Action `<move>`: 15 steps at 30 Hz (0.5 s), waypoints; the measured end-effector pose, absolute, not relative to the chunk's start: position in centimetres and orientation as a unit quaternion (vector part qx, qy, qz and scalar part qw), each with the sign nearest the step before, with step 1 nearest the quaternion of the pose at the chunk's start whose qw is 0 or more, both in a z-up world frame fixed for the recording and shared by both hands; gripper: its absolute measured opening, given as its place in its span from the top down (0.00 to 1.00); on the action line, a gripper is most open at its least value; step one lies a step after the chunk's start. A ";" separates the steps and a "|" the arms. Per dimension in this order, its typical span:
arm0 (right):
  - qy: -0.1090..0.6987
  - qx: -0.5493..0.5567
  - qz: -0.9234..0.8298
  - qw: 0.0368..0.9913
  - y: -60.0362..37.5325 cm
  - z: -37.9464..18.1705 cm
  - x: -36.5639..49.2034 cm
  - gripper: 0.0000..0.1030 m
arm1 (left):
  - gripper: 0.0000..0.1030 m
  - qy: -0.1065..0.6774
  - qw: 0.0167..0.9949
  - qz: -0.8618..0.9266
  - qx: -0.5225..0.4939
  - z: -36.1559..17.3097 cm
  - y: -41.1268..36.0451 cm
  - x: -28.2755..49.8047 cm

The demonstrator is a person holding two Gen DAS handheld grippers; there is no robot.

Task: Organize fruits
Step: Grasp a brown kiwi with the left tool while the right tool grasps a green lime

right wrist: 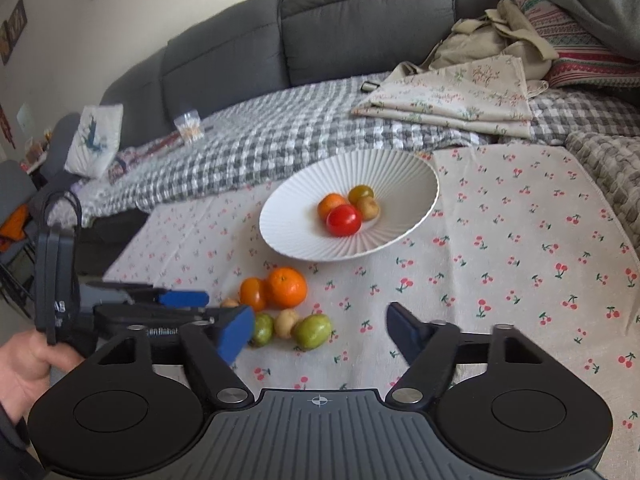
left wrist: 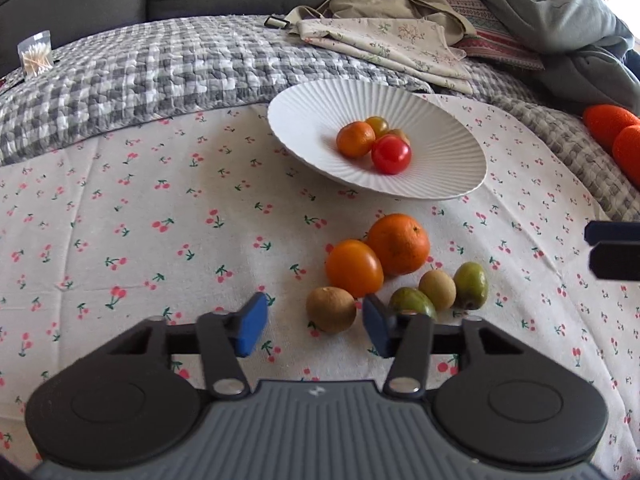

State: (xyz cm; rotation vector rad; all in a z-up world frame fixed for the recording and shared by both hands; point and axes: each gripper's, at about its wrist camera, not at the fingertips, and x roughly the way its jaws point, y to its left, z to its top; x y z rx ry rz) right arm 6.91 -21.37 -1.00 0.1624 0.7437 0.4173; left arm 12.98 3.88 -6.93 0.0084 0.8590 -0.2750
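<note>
The left gripper [left wrist: 316, 326] sits with jaws apart around the brown fruit [left wrist: 331, 309] at the near end of the loose cluster on the cherry cloth [left wrist: 120, 220], the right gripper [right wrist: 320, 328] empty and open nearby, so centre it, squeeze gently, then carry it to the white plate [left wrist: 440, 148].

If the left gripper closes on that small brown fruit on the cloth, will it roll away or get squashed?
The brown fruit looks round and smooth, so it may roll if a pad nudges it. It looks small and probably light. The left gripper flanks it without touching.
</note>
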 end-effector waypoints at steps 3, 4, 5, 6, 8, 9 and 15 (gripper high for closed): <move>0.375 0.064 0.210 0.901 -20.6 -1.8 7.5 0.50 | 0.74 0.410 0.902 -0.133 0.014 -7.1 3.7 13.0; 0.381 0.059 0.212 0.898 -20.4 -2.1 7.7 0.55 | 0.74 0.411 0.901 -0.135 0.012 -7.0 3.7 13.0; 0.387 0.055 0.215 0.895 -20.2 -2.5 7.9 0.57 | 0.74 0.413 0.901 -0.134 0.006 -6.9 3.8 13.0; 0.391 0.051 0.216 0.893 -20.0 -2.8 8.2 0.57 | 0.75 0.415 0.900 -0.131 0.002 -6.8 4.0 13.1; 0.401 0.045 0.215 0.889 -19.9 -3.3 8.7 0.57 | 0.75 0.421 0.899 -0.118 -0.004 -6.5 4.4 13.1; 0.405 0.042 0.216 0.888 -19.9 -3.6 9.0 0.57 | 0.75 0.425 0.898 -0.111 -0.009 -6.3 4.7 13.1; 0.416 0.000 0.237 0.878 -18.7 -5.2 9.7 0.57 | 0.75 0.426 0.899 -0.100 -0.036 -4.9 5.9 12.4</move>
